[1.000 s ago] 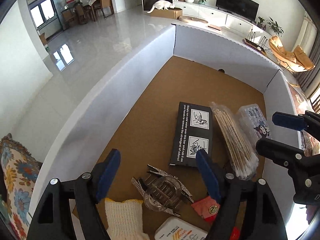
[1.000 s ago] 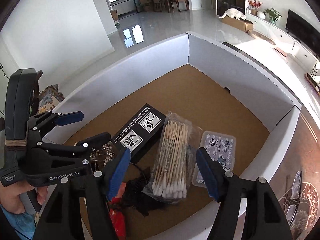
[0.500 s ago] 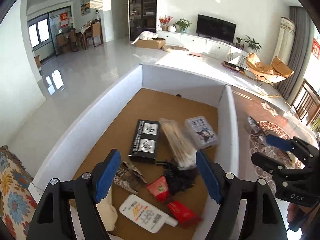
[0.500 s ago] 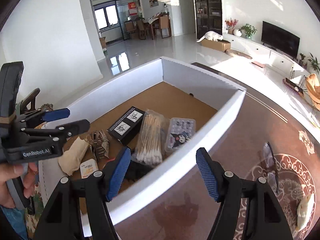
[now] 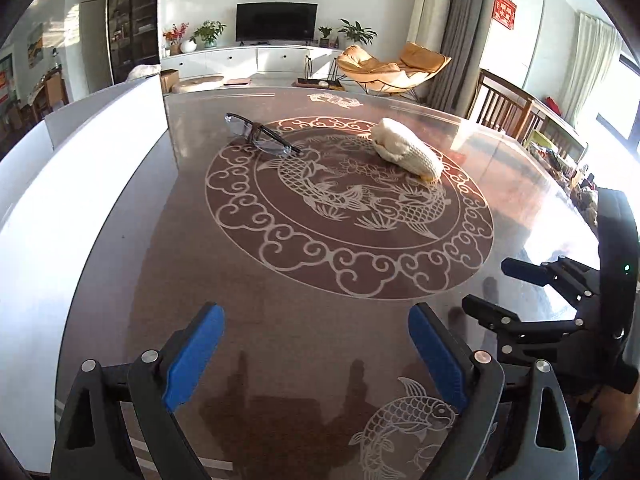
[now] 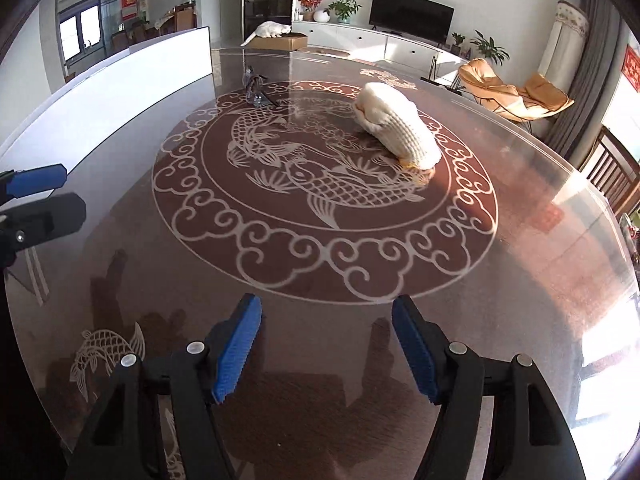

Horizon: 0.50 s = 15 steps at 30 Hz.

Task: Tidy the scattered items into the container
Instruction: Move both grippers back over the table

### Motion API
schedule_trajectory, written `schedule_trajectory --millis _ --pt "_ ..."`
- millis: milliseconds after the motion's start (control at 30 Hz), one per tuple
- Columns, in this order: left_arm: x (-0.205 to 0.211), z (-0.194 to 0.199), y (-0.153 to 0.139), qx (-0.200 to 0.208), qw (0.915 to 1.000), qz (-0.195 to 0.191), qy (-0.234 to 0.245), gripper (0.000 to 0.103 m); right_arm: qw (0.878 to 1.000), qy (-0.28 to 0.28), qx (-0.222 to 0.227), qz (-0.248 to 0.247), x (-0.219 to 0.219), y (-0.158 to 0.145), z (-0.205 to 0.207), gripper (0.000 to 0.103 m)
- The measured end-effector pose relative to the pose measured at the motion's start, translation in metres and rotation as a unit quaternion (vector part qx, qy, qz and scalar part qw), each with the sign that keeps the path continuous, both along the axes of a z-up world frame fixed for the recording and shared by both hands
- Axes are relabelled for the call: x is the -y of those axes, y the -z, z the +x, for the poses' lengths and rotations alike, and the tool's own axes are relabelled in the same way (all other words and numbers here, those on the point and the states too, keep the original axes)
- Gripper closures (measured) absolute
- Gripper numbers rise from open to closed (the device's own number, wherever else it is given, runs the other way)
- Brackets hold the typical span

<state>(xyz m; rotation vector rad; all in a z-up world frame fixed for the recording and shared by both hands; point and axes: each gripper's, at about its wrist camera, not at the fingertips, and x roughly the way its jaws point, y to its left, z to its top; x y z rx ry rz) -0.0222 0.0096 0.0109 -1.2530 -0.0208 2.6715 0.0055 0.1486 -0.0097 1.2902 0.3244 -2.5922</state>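
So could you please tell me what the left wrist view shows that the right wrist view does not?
Only the left wrist view shows the left tongs head on, empty and opening, plus a hand holding the right tongs. Only the right wrist view shows a white cat on a cardboard box. Both share the glasses, the rolled white glove, the white container wall and the patterned table.

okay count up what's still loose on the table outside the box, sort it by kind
Glasses: 1
White knitted glove: 1
Total: 2, both lying on the table beside the white box.
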Motion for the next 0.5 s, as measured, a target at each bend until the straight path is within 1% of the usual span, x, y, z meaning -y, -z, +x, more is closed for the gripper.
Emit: schedule_trajectory --millis 67,133,233,333,400,467,500 --pt "-0.008 -0.004 0.01 0.004 0.9998 -0.018 0.007 0.009 1.0 0.006 -0.001 -0.016 -0.012 0.001 0.007 0.033" --pt "-0.008 -0.007 0.02 0.012 0.9996 -0.027 0.006 0.009 1.0 0.013 -0.002 -0.026 -0.013 0.0 0.008 0.032" --pt "-0.001 -0.014 0.028 0.022 0.9993 -0.031 -0.003 0.009 0.999 0.026 -0.002 -0.043 -0.012 0.003 0.005 0.032" --pt "0.003 -0.019 0.031 0.026 0.9994 -0.022 -0.006 0.009 0.998 0.036 -0.003 -0.042 -0.006 0.005 0.005 0.028" --pt "0.002 -0.02 0.031 0.026 0.9993 -0.027 -0.002 0.009 0.998 0.037 -0.002 -0.042 -0.004 0.005 0.005 0.027" --pt "-0.004 -0.022 0.034 0.029 0.9989 -0.037 0.002 0.005 0.998 0.033 0.001 -0.047 -0.004 0.006 0.004 0.023" --pt "-0.007 -0.022 0.035 0.031 0.9985 -0.044 0.006 0.001 0.998 0.031 0.002 -0.045 -0.003 0.007 0.003 0.022"
